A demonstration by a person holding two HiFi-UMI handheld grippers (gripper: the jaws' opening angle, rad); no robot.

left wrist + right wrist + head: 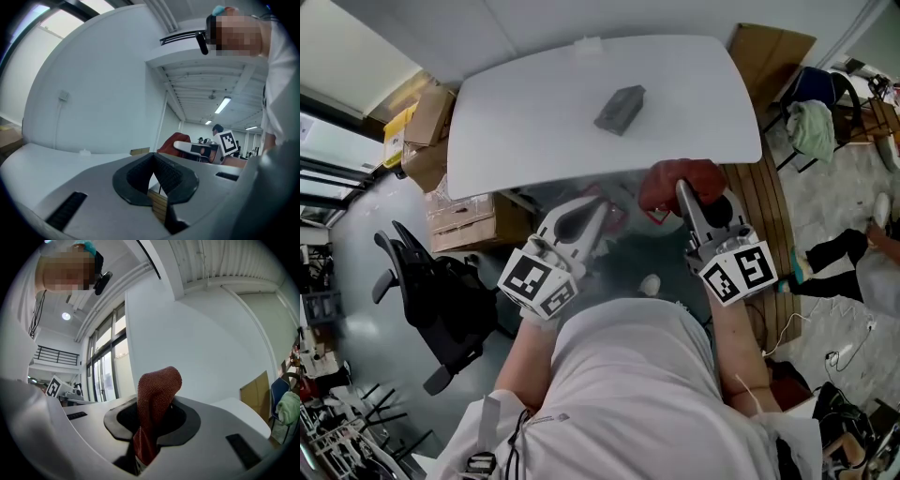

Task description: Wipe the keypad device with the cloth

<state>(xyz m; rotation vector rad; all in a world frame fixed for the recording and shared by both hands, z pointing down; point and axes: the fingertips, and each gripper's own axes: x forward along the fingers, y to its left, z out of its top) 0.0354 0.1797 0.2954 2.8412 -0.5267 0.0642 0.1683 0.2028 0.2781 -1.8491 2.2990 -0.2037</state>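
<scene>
A white table (525, 131) in a cluttered workroom, seen from above. The keypad device (621, 109), a small grey block, lies alone on the tabletop. It is ahead of both grippers and roughly between their lines of aim, well apart from either and past the table's near edge.

The cloth (157, 390), a rust-red woven piece, is clamped in the right gripper (684, 195). Its jaws pinch the lower part of the fabric, and the free end stands up and folds forward past the tips. This leaves a loose pad of fabric leading, presumably so that the cloth rather than the jaws meets the device.

The left gripper (154, 176) sits beside the right one, on its left. Its ribbed pads are closed together with nothing between them. It probably has the free role, such as steadying the device during the stroke.

Both grippers point level toward the table from just short of its near edge. No contact with the device is made, so the wipe is judged not yet begun.

Outward from the left gripper are stacked cardboard boxes (464, 220) and a black office chair (431, 281). Outward from the right gripper is a slatted wooden floor section (764, 216).
</scene>
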